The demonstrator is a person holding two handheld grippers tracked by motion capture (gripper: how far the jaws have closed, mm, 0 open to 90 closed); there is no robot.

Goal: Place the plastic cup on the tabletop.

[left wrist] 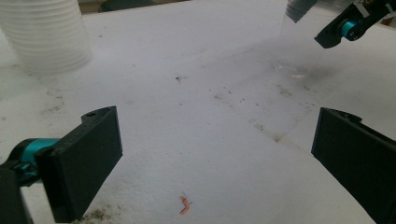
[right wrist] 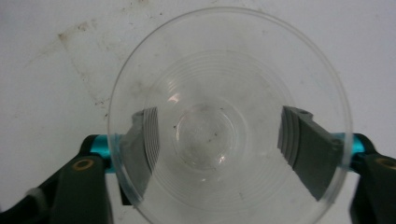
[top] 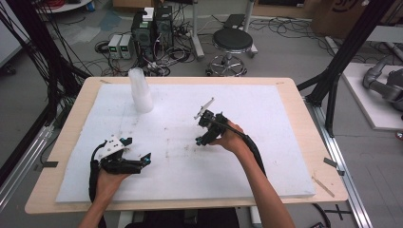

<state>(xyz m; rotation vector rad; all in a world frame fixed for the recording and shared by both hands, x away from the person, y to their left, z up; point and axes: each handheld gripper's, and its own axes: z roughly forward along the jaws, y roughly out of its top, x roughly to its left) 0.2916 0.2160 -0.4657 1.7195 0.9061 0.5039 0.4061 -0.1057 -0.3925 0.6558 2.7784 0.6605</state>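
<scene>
A clear plastic cup (right wrist: 205, 135) stands upright on the white foam board (top: 266, 166), and I look straight down into it in the right gripper view. My right gripper (right wrist: 217, 140) points down over it with one jaw on each side of the cup's body, and the pads show through the wall without pressing on it. The left gripper view has the same cup (left wrist: 292, 44) at the top right. A stack of clear cups (top: 140, 92) stands at the board's far left. My left gripper (top: 138, 151) rests near the front left, open, with nothing between its jaws.
The foam board covers most of a wooden table (top: 318, 142). A small red scrap (left wrist: 185, 204) lies on the board just in front of the left gripper. Behind the table are a stool (top: 232, 40), computer boxes and cables on the floor.
</scene>
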